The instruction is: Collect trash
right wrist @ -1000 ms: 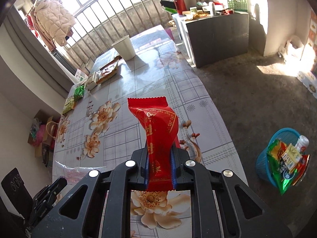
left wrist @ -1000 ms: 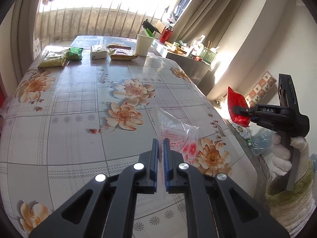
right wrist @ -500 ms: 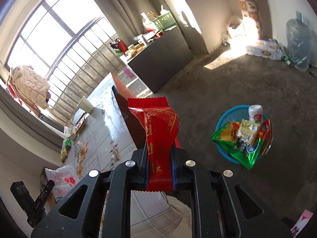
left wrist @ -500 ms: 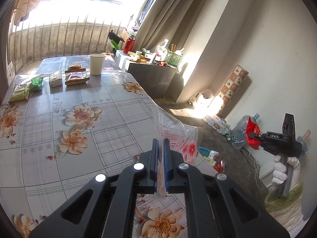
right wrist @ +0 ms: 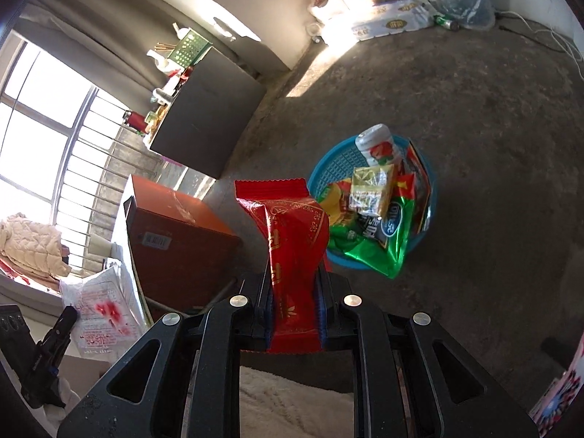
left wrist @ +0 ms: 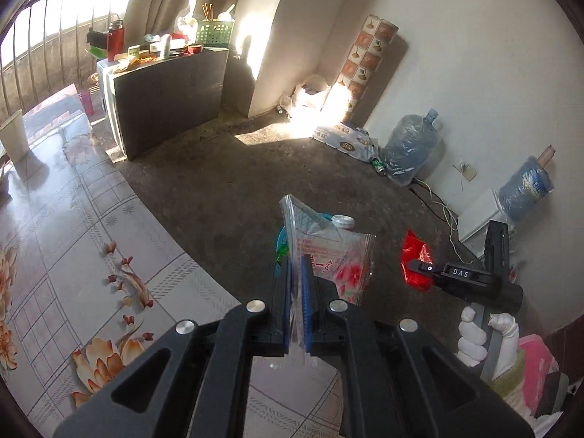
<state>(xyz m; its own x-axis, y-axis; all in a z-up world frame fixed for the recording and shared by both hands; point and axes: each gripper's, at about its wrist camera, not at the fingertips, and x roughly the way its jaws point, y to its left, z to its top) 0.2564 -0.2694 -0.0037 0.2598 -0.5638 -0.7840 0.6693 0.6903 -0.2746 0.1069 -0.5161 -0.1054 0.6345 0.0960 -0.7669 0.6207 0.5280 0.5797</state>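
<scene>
My left gripper [left wrist: 297, 277] is shut on a clear plastic bag [left wrist: 335, 255] with red print, held just past the table edge above the floor. A blue basket [left wrist: 280, 241] peeks out behind that bag. My right gripper [right wrist: 294, 292] is shut on a red snack wrapper [right wrist: 292, 226] that stands upright between its pads. The blue basket [right wrist: 328, 168] sits on the floor just right of the wrapper, full of several wrappers and a small bottle [right wrist: 376, 142]. In the left wrist view the right gripper [left wrist: 419, 268] hangs at the right, held by a white-gloved hand [left wrist: 474, 332].
A table with a floral cloth [left wrist: 73, 237] fills the left. A dark cabinet [left wrist: 168, 95] stands behind it, and an orange-brown box [right wrist: 175, 230] sits under the table. Water jugs [left wrist: 412, 146], a white appliance [left wrist: 481, 219] and cables [left wrist: 441, 208] line the far wall.
Both grippers swung off the table toward the floor basket, each still holding its piece of trash. The right one sank and rolled, so the basket now looks larger and closer.
</scene>
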